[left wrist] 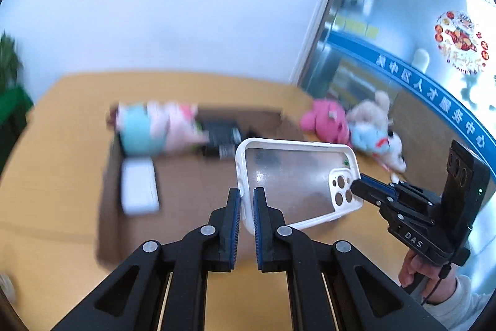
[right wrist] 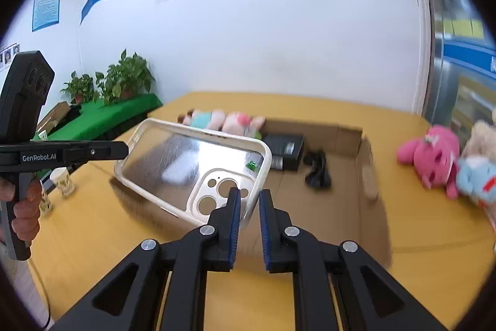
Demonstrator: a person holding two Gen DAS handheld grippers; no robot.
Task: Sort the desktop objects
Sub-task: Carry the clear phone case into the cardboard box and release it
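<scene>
Two black tongs hold a clear phone case (left wrist: 297,182) with a white rim in the air. The left tongs (left wrist: 247,200) pinch its plain end; the right tongs (right wrist: 249,203) pinch the camera-cutout end. Below, blurred, an open cardboard box (right wrist: 365,163) on the yellow surface (right wrist: 434,253) holds soft toys and dark items. Plush toys (right wrist: 434,157) lie near the far right edge.

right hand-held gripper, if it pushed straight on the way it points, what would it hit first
Beyond the phone case clamped in the right hand-held gripper, probably the cardboard box floor near the black cable; depth is unclear.
</scene>
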